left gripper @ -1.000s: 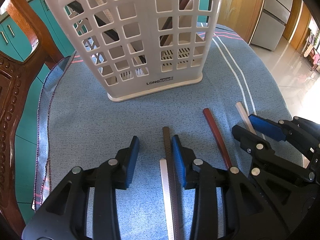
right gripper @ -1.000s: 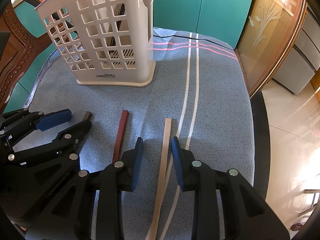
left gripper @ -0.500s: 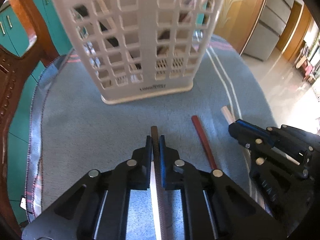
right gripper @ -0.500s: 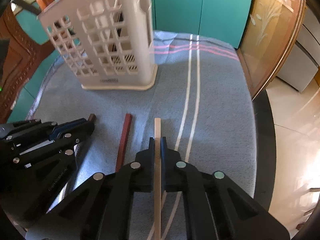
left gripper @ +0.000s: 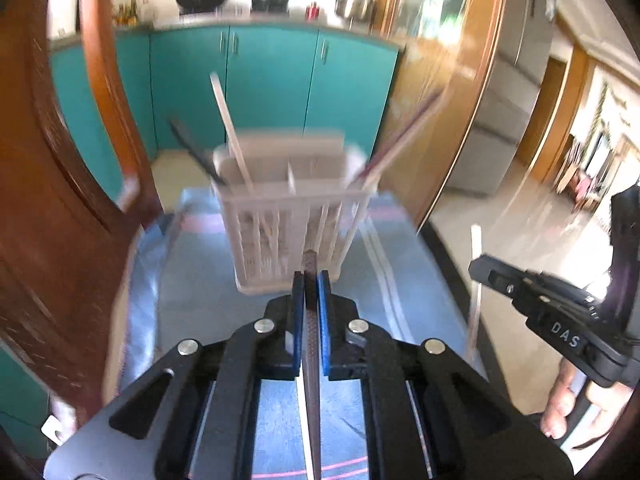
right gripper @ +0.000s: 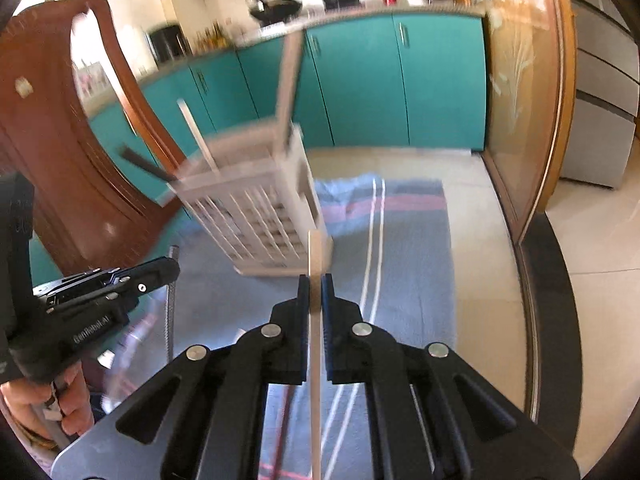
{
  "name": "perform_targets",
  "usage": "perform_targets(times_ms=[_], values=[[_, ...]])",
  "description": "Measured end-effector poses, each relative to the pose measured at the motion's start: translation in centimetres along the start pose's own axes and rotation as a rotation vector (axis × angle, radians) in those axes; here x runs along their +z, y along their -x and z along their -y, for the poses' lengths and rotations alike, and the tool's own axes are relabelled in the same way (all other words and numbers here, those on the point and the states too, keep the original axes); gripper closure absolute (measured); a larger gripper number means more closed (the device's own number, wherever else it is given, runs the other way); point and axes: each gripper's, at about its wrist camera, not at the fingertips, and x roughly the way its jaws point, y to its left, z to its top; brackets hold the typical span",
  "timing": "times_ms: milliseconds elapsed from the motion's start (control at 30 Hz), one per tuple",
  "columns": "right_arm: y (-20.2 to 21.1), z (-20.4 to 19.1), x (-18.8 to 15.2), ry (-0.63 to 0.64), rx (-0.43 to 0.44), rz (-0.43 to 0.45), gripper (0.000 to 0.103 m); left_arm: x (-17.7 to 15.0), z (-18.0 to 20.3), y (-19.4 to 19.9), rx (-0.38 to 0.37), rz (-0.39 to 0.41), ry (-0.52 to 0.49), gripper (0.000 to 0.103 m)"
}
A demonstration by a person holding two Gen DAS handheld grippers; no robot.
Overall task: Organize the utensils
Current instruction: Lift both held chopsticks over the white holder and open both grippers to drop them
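Observation:
My left gripper (left gripper: pixel 310 280) is shut on a dark brown chopstick (left gripper: pixel 311 344) and holds it raised above the blue cloth (left gripper: pixel 192 280). My right gripper (right gripper: pixel 316 282) is shut on a pale beige chopstick (right gripper: pixel 315 344), also lifted; it shows at the right of the left wrist view (left gripper: pixel 476 280). The white slotted utensil basket (left gripper: pixel 288 216) stands ahead on the cloth with several sticks leaning out of it. It also shows in the right wrist view (right gripper: pixel 256 200). Both views are motion-blurred.
A carved wooden chair back (left gripper: pixel 60 200) rises at the left. Teal cabinets (right gripper: pixel 360 80) stand behind the table, a wooden-framed glass door (right gripper: pixel 520 100) at the right. The table edge drops to a tiled floor (right gripper: pixel 580 240) on the right.
Both grippers closed on their chopsticks, then lifted them off the cloth and tilted up, so the views now look across the table at the basket top.

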Motion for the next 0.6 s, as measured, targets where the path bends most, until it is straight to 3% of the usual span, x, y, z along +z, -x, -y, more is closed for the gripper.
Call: perform_targets(times_ms=[167, 333, 467, 600], values=[[4.5, -1.4, 3.3, -0.026, 0.076, 0.130, 0.096, 4.0, -1.1, 6.6, -0.020, 0.171, 0.021, 0.096], [7.4, -3.8, 9.8, 0.009, 0.116, 0.282, 0.096, 10.4, -2.7, 12.1, -0.019, 0.342, 0.040, 0.096], [7.8, -4.7, 15.3, -0.005, 0.094, 0.381, 0.096, 14.9, -3.1, 13.5, 0.031, 0.423, 0.063, 0.096], [5.7, -4.9, 17.6, -0.008, 0.028, 0.406, 0.096, 17.1, -3.6, 11.5, 0.070, 0.413, 0.065, 0.096]])
